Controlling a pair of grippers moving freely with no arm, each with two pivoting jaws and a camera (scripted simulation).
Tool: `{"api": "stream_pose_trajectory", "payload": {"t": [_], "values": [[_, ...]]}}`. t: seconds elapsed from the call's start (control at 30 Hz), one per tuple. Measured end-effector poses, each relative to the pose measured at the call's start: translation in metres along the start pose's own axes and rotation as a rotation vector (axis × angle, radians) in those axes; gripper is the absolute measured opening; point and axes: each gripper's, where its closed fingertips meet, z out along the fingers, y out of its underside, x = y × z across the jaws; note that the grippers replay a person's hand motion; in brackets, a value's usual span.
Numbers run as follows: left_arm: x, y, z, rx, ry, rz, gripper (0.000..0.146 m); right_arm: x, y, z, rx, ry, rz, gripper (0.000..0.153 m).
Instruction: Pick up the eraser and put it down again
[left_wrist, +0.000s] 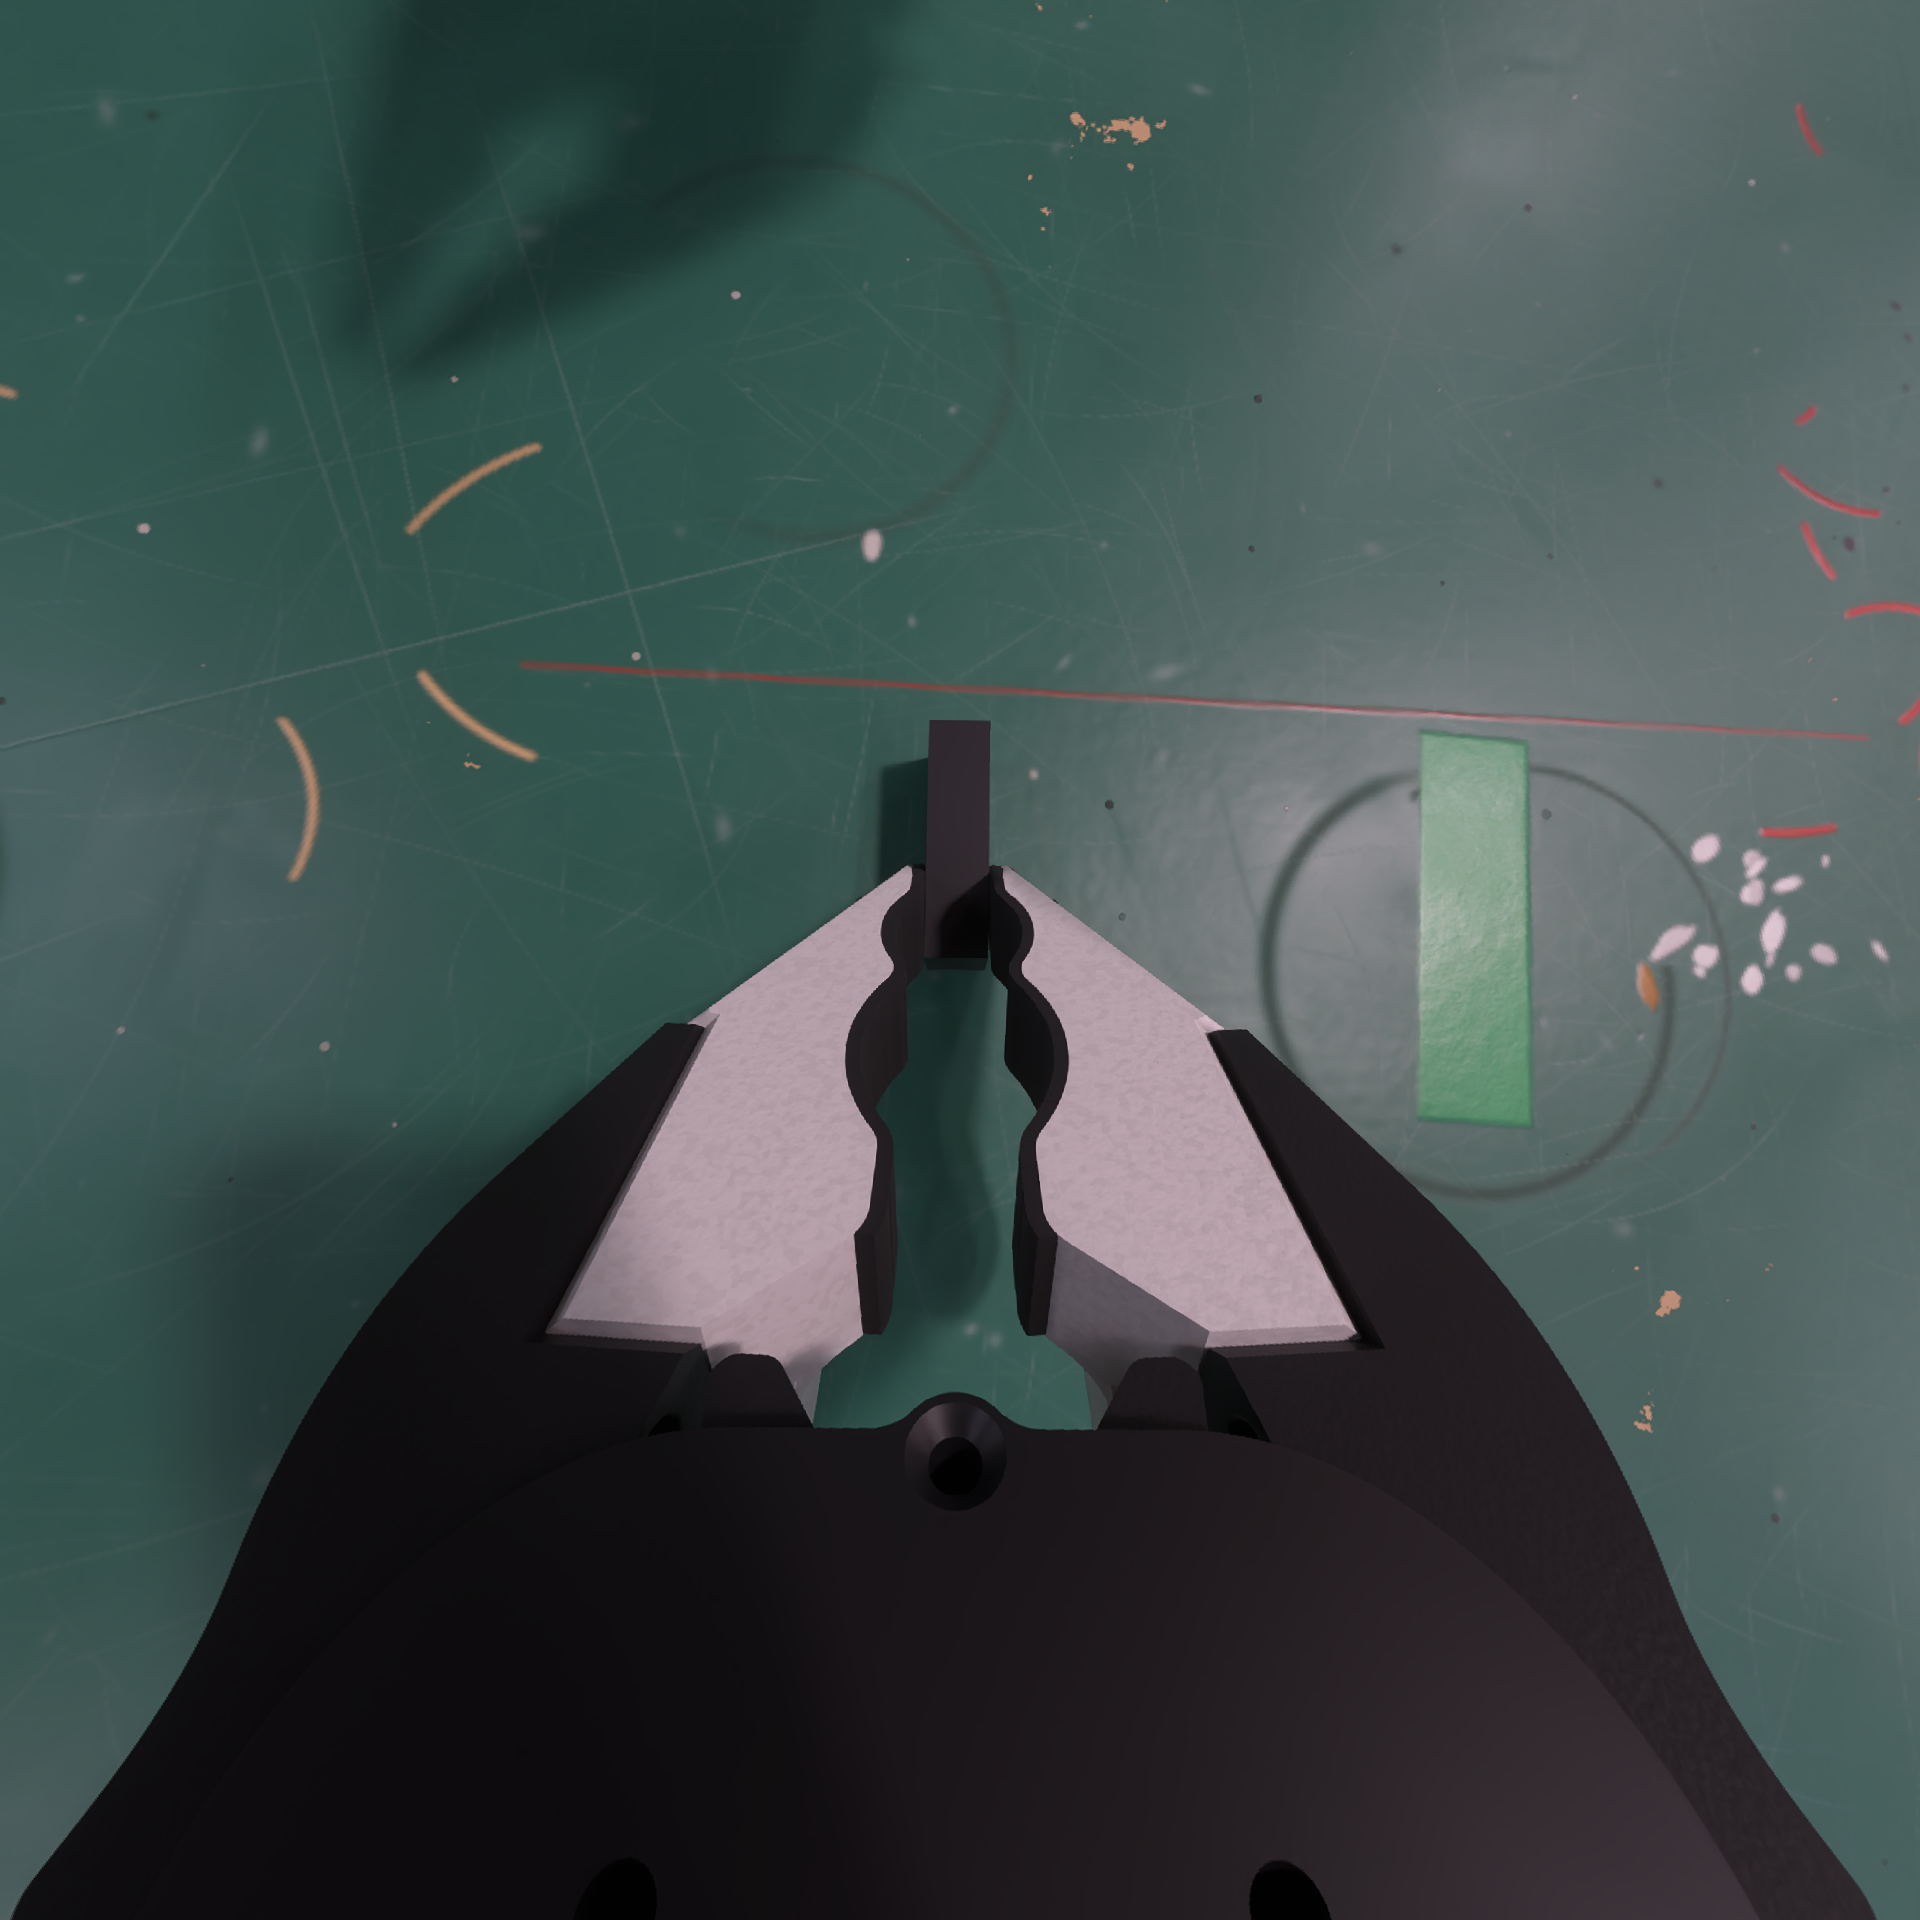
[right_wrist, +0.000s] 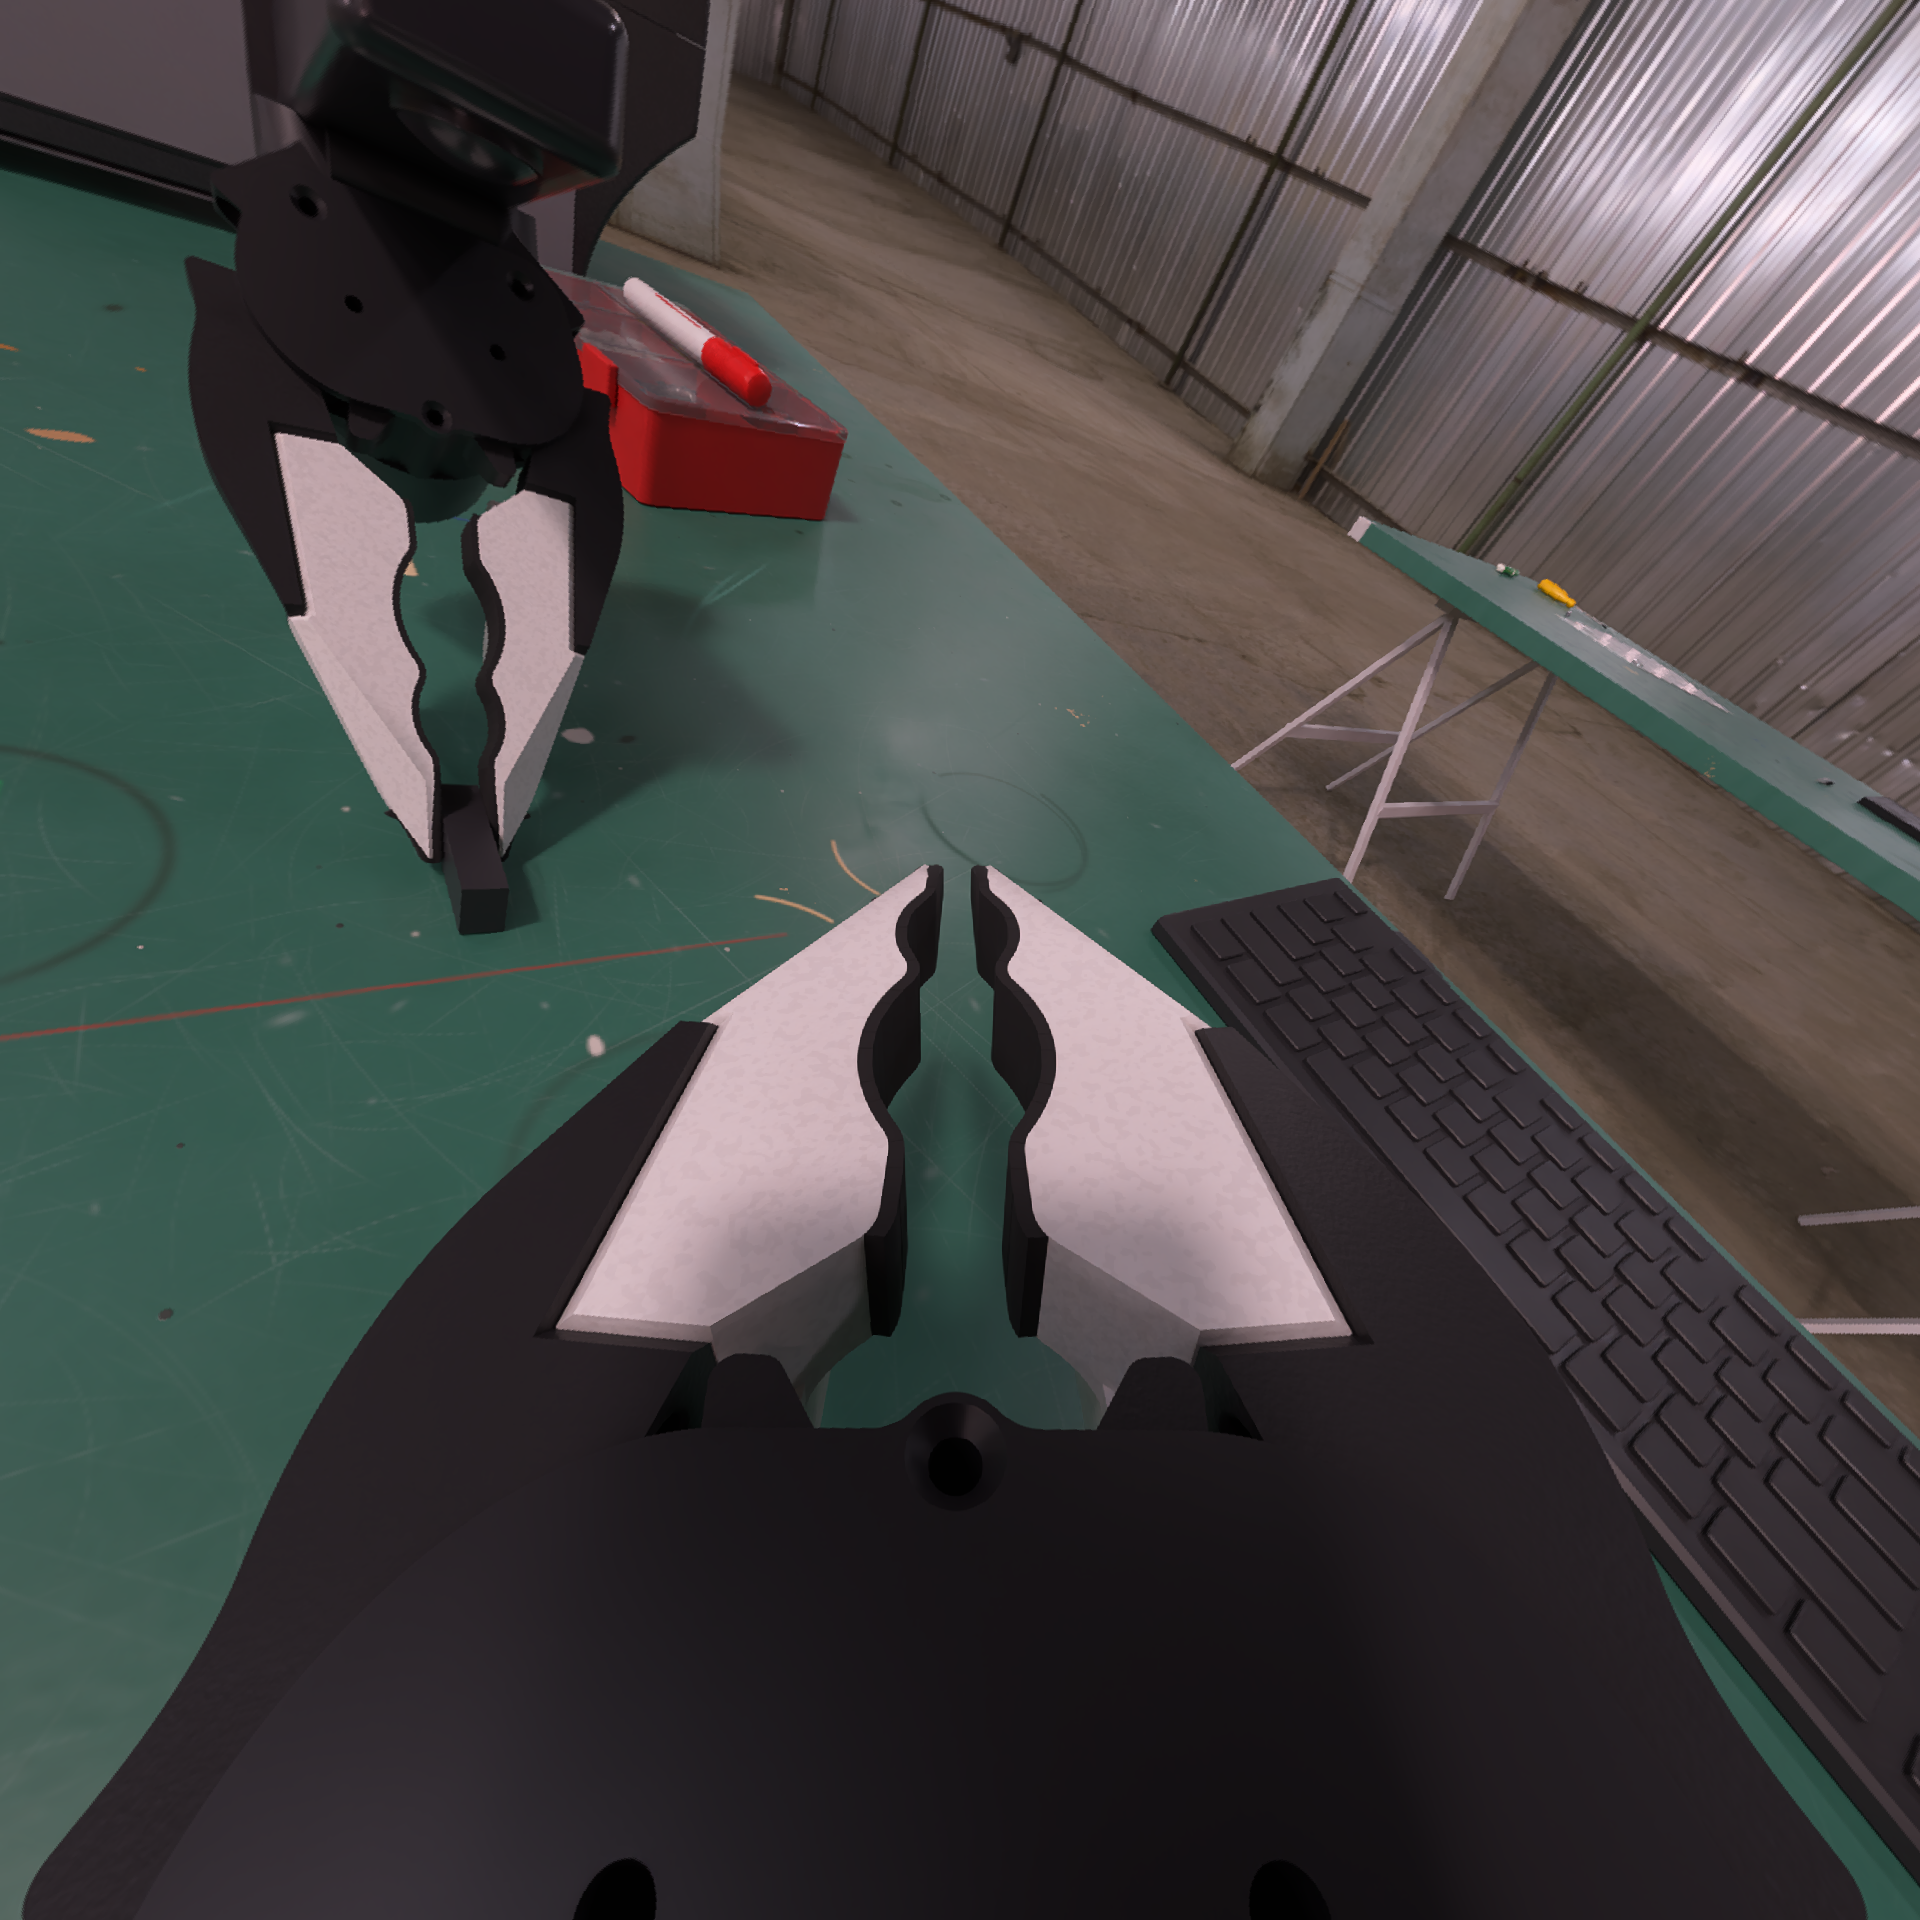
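Observation:
The eraser (left_wrist: 957, 800) is a small black block on the green mat. My left gripper (left_wrist: 956, 883) is shut on its near end, and the rest sticks out past the fingertips. In the right wrist view the left gripper (right_wrist: 464, 821) points down at the mat with the eraser (right_wrist: 480, 883) between its tips. The eraser's lower end is at the mat surface or just above it; I cannot tell which. My right gripper (right_wrist: 956, 878) is shut and empty, hovering over the mat to the right of the eraser.
A red box (right_wrist: 727, 457) with a red-capped marker (right_wrist: 694, 338) on its lid stands behind the left gripper. A black keyboard (right_wrist: 1558, 1247) lies along the table's right edge. A light green strip (left_wrist: 1473, 925) lies on the mat right of the eraser. A second table (right_wrist: 1662, 675) stands beyond.

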Motion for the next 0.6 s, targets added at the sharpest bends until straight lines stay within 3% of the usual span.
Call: {"api": "stream_pose_trajectory", "payload": {"t": [0.27,0.6], "values": [[0.001,-0.022,0.005,0.064,-0.005,-0.072,0.011,-0.001,0.001,0.001,-0.004,-0.006,0.003,0.005],[-0.006,-0.004,0.004,-0.014,-0.081,0.004,0.011,0.001,-0.001,-0.001,0.004,0.001,0.007,0.005]]}}
